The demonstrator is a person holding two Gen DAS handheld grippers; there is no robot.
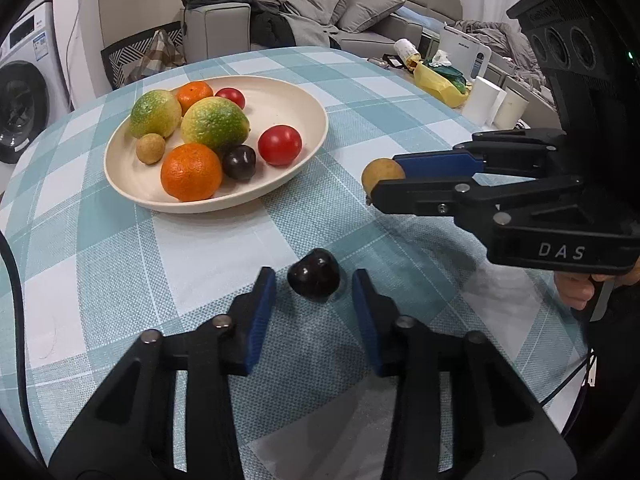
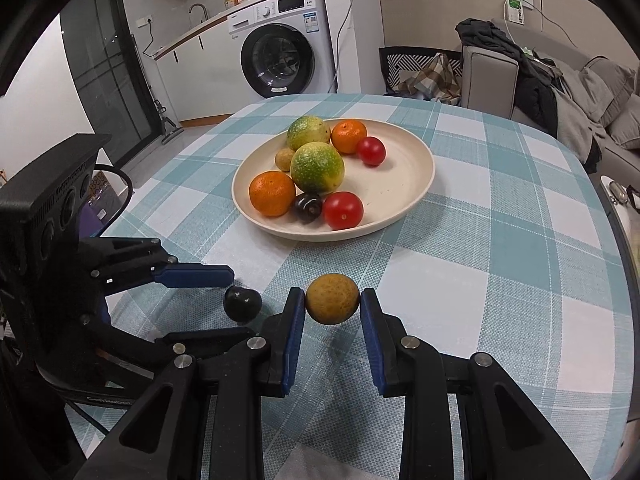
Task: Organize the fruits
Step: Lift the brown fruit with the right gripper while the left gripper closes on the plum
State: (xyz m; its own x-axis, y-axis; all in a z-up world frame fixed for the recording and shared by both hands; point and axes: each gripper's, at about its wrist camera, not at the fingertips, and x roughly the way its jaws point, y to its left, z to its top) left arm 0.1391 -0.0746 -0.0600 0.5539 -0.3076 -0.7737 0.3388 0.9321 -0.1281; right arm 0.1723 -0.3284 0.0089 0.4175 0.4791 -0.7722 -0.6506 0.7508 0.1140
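A cream plate (image 1: 304, 100) (image 2: 404, 184) on the checked tablecloth holds two green-yellow fruits, two oranges, two tomatoes, a dark plum and a small brown fruit. A dark plum (image 1: 314, 280) (image 2: 241, 304) lies on the cloth between the open jaws of my left gripper (image 1: 314, 284) (image 2: 232, 300), not touched on either side. My right gripper (image 2: 332, 300) (image 1: 380, 178) is shut on a small brown round fruit (image 2: 332, 299) (image 1: 381, 174) and holds it just above the cloth, right of the plate's near side.
A sofa (image 1: 360, 12) with cushions and clothes stands behind the table. A yellow bag (image 1: 440, 80), paper rolls (image 1: 496, 102) and clutter sit at the far right. A washing machine (image 2: 286, 44) stands beyond the table's far edge.
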